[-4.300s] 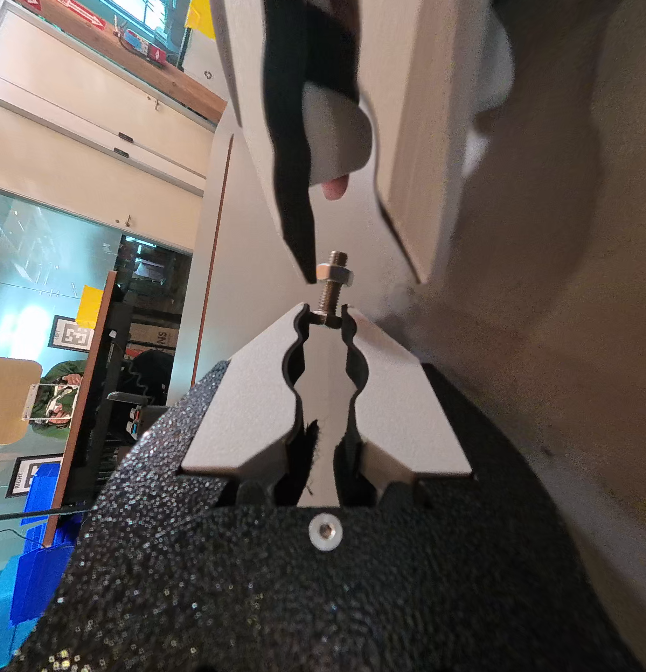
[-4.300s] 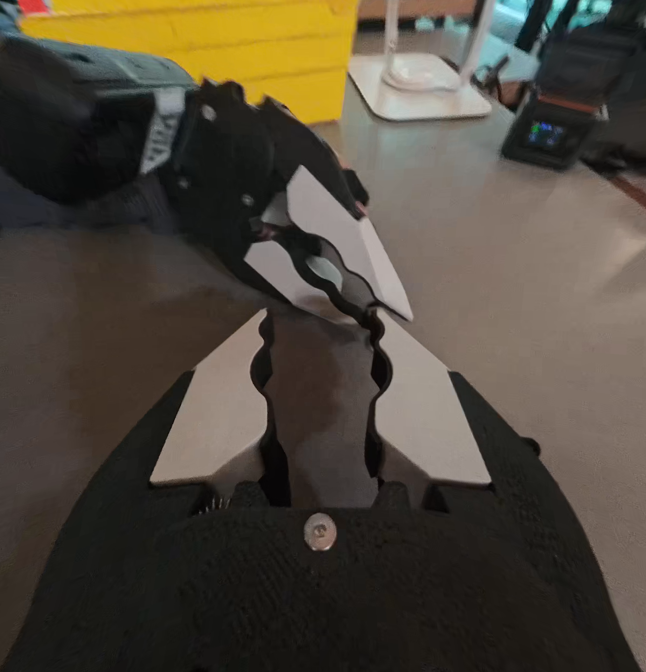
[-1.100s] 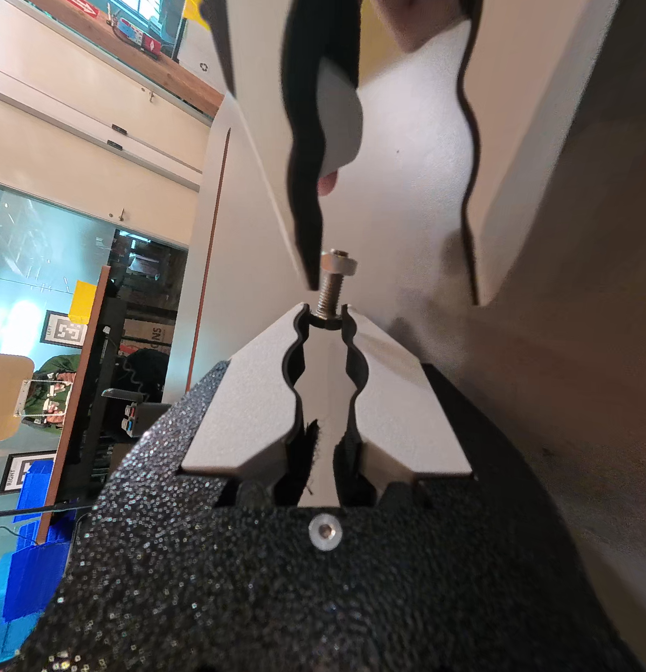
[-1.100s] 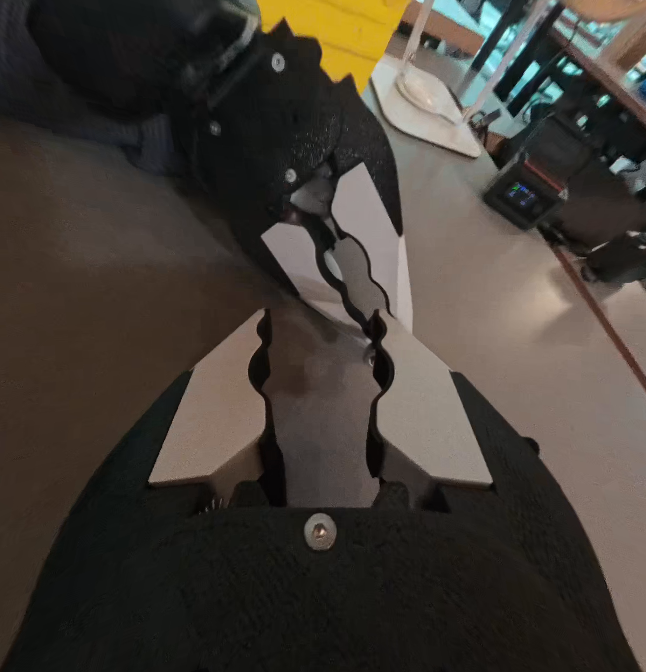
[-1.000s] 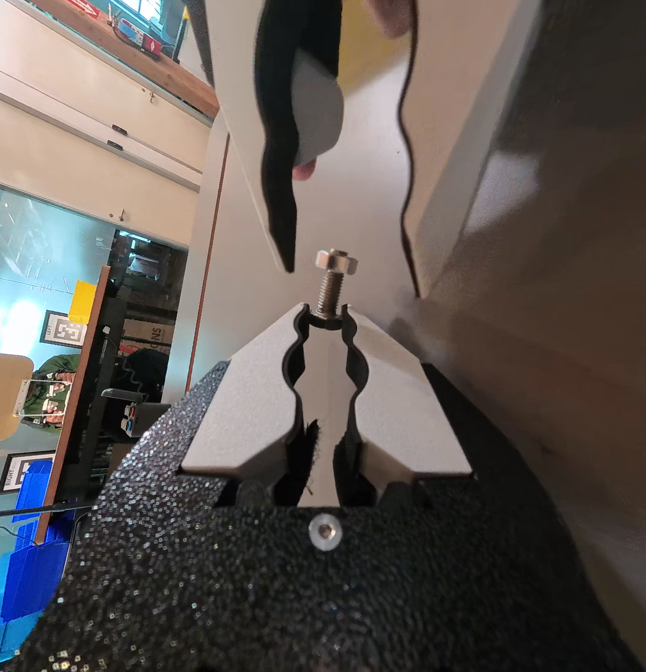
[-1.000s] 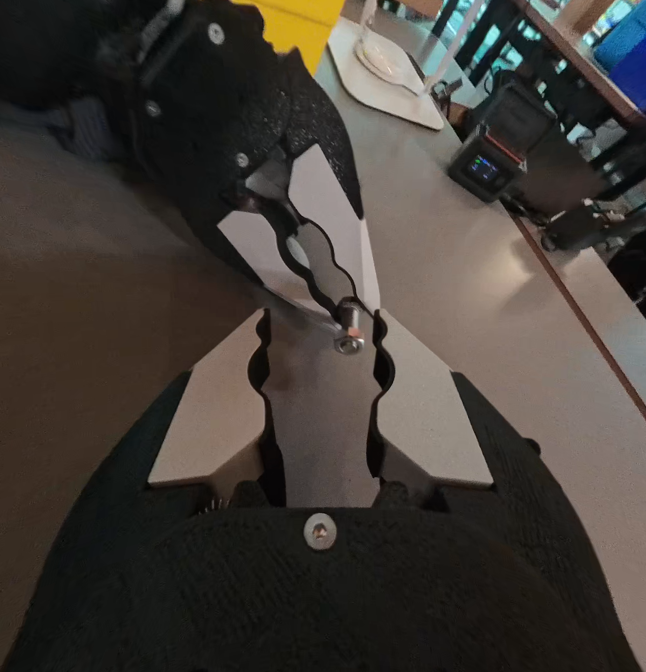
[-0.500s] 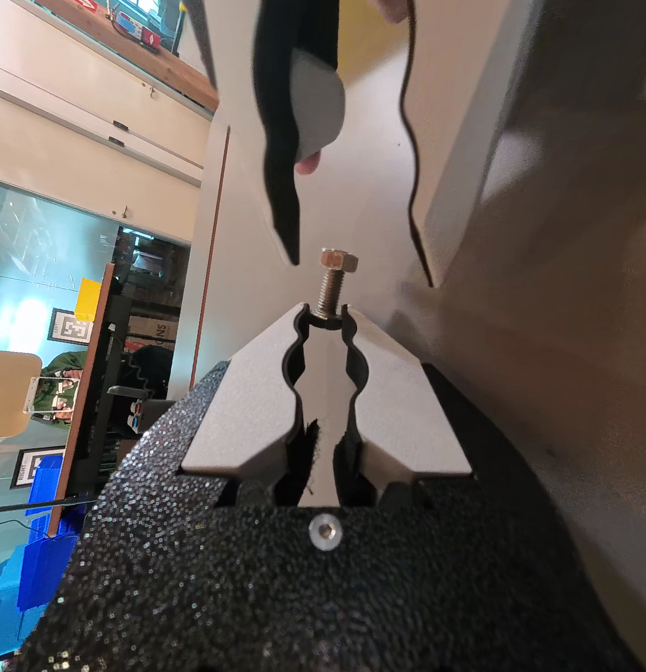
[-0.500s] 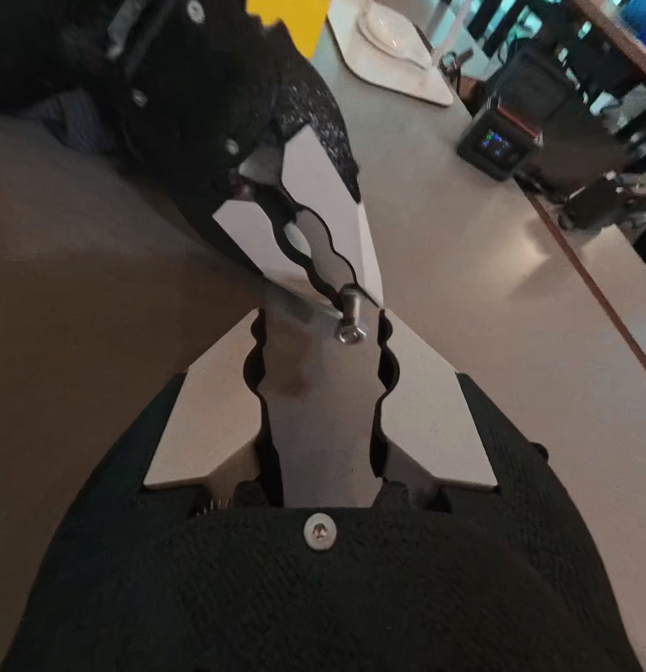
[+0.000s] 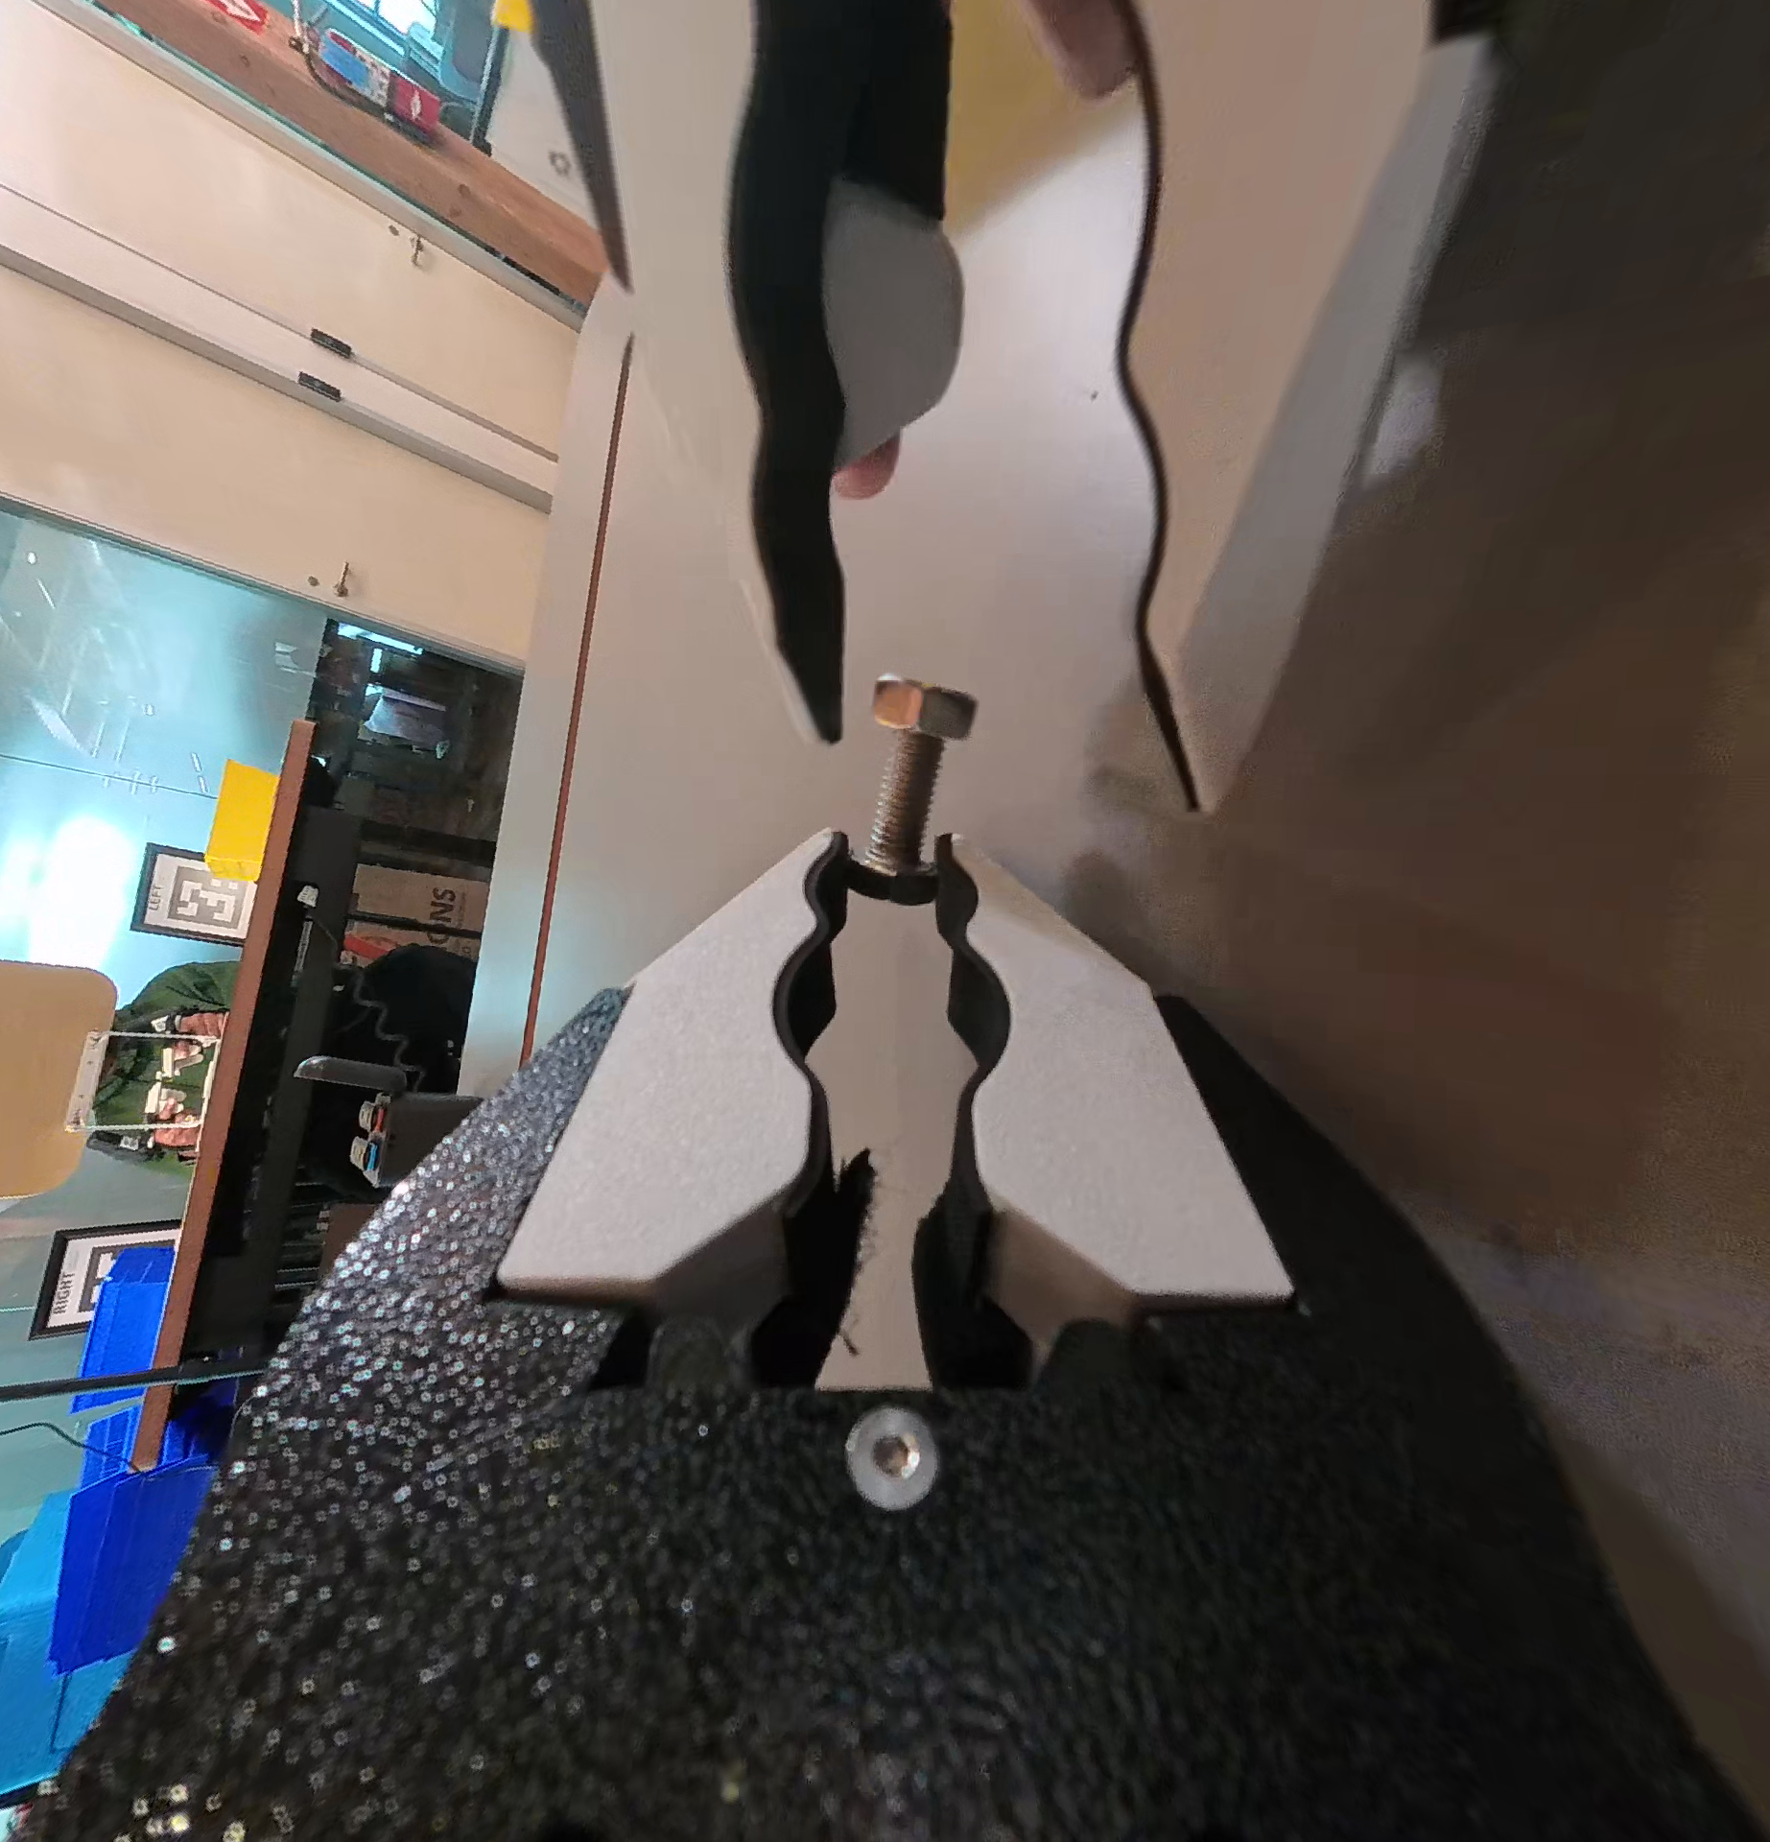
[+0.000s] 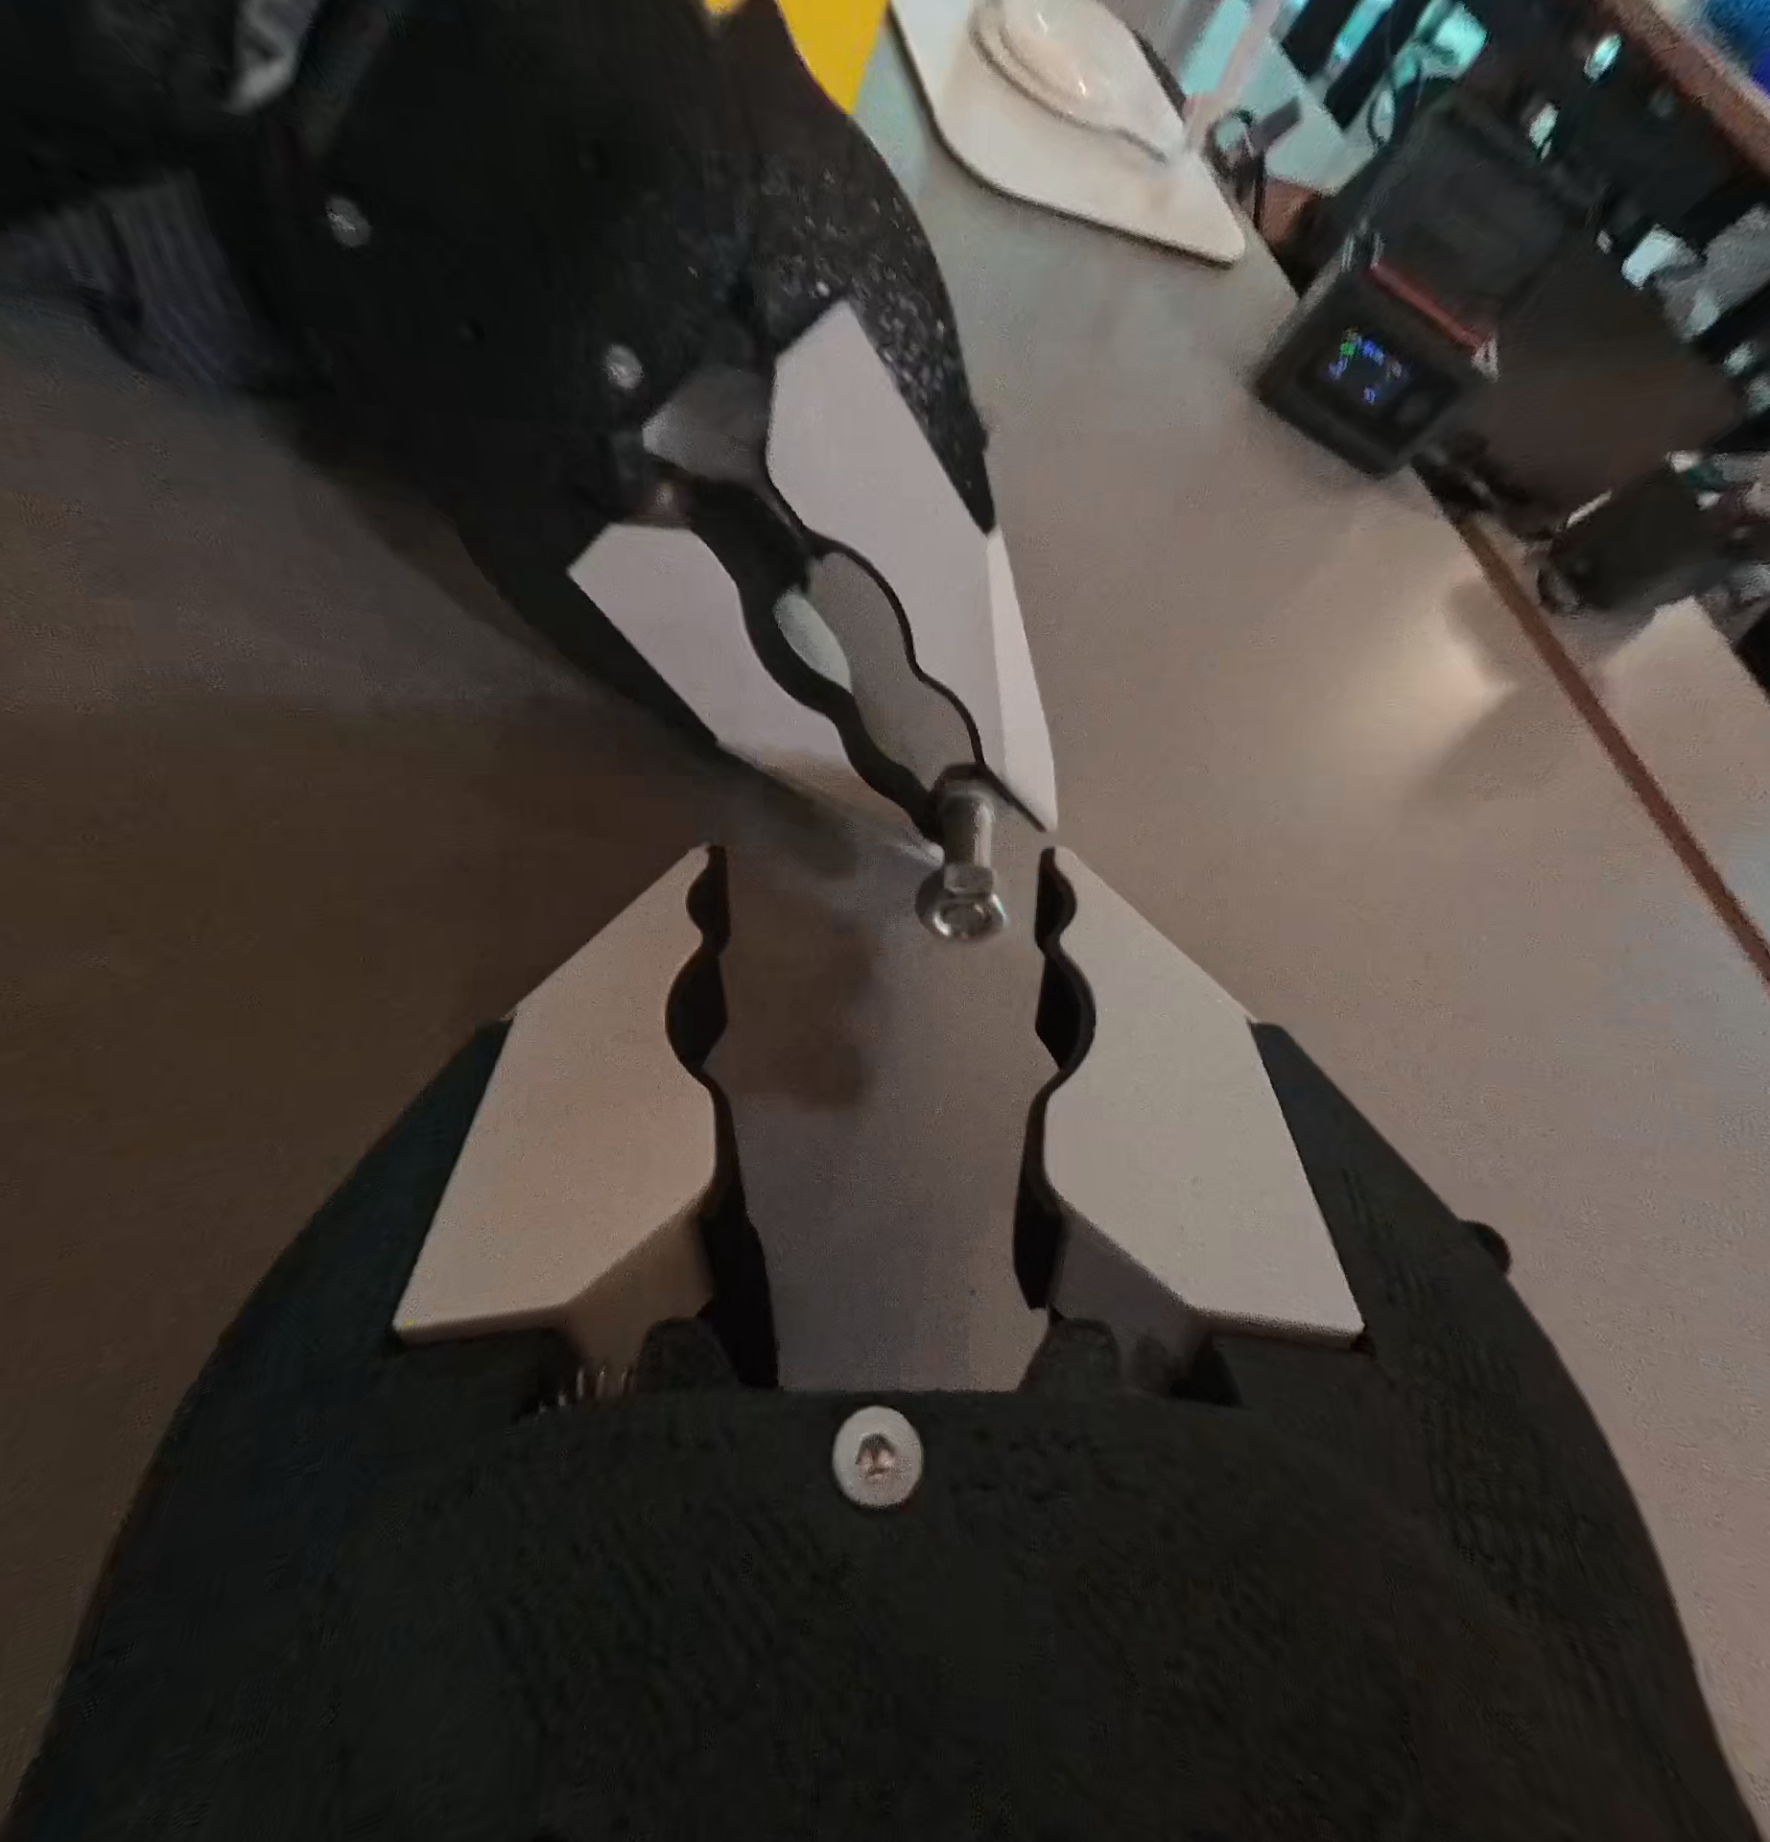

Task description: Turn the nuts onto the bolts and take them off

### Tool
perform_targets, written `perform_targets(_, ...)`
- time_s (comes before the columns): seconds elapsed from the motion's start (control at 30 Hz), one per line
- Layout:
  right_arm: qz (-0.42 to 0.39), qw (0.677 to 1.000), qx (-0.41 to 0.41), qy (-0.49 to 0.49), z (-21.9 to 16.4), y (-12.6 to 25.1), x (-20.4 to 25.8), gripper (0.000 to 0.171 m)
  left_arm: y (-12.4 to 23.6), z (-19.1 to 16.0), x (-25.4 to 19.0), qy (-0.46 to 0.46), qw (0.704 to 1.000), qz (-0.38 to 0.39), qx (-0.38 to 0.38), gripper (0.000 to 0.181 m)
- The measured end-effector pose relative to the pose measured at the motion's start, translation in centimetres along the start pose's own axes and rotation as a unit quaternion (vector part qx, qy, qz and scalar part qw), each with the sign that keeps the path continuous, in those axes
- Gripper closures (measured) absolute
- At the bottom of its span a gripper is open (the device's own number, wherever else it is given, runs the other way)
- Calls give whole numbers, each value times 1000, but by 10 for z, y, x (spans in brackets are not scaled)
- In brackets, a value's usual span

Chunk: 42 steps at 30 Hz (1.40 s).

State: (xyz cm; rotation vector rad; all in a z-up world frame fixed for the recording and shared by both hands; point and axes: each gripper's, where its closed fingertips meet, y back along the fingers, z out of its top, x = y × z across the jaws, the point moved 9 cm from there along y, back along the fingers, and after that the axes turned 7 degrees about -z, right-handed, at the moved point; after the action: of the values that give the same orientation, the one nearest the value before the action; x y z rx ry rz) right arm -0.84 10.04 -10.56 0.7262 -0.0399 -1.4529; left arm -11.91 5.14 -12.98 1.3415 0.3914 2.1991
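Observation:
My left gripper (image 9: 890,847) is shut on the head of a small steel bolt (image 9: 895,797), which sticks out forward from its tips. A hex nut (image 9: 923,710) sits at the very end of the bolt's thread. My right gripper (image 10: 881,857) is open. The nut (image 10: 958,902) lies between its fingertips, nearer the right finger (image 10: 1140,1076), and touches neither. In the left wrist view the right gripper (image 9: 1005,767) comes in from above, its fingers to either side of the nut. The left gripper (image 10: 960,787) holds the bolt (image 10: 965,827) over the table.
A grey table (image 10: 1309,797) lies below, with a brown-edged seam (image 10: 1658,797) on the right. A white flat base (image 10: 1090,130), a black device with a small screen (image 10: 1379,369) and a yellow box (image 10: 841,40) stand at the far side. Both grippers' tips are close together, under 4 cm apart.
Since 4.3 s ago the nut has moved from partway along the thread out to the bolt's end. The right gripper's jaws have opened wider around it. In the last second little has moved.

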Motion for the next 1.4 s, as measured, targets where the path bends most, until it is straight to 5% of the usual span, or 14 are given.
perform_targets(0.17, 28, 997, 52, -59, -12, -4, -6, 111, 0, 0, 0, 1, 1000, 0, 0, 166)
perform_targets(0.37, 24, 998, -48, 30, 5, 1, 10, 113, 0, 0, 0, 2, 1000, 1, 1, 166)
perform_targets(0.67, 19, 997, 50, -50, -14, -4, -8, 122, 0, 0, 0, 1, 1000, 1, 1, 166)
perform_targets(0.77, 20, 999, 18, -21, -6, -5, 0, 110, 0, 0, 0, -2, 1000, 1, 1, 166)
perform_targets(0.9, -8, 996, -71, 53, 7, 5, 7, 118, 0, 0, 0, 1, 1000, 2, 1, 166)
perform_targets(1.17, 44, 996, 37, -71, -13, -1, -10, 116, 0, 0, 0, 1, 1000, 1, 2, 166)
perform_targets(1.27, 40, 999, 0, -22, -5, -1, 0, 107, 0, 0, -1, -3, 1000, 1, 2, 166)
perform_targets(1.4, -3, 998, -60, 28, 8, 5, 4, 118, 0, 0, 0, -1, 1000, 2, 2, 166)
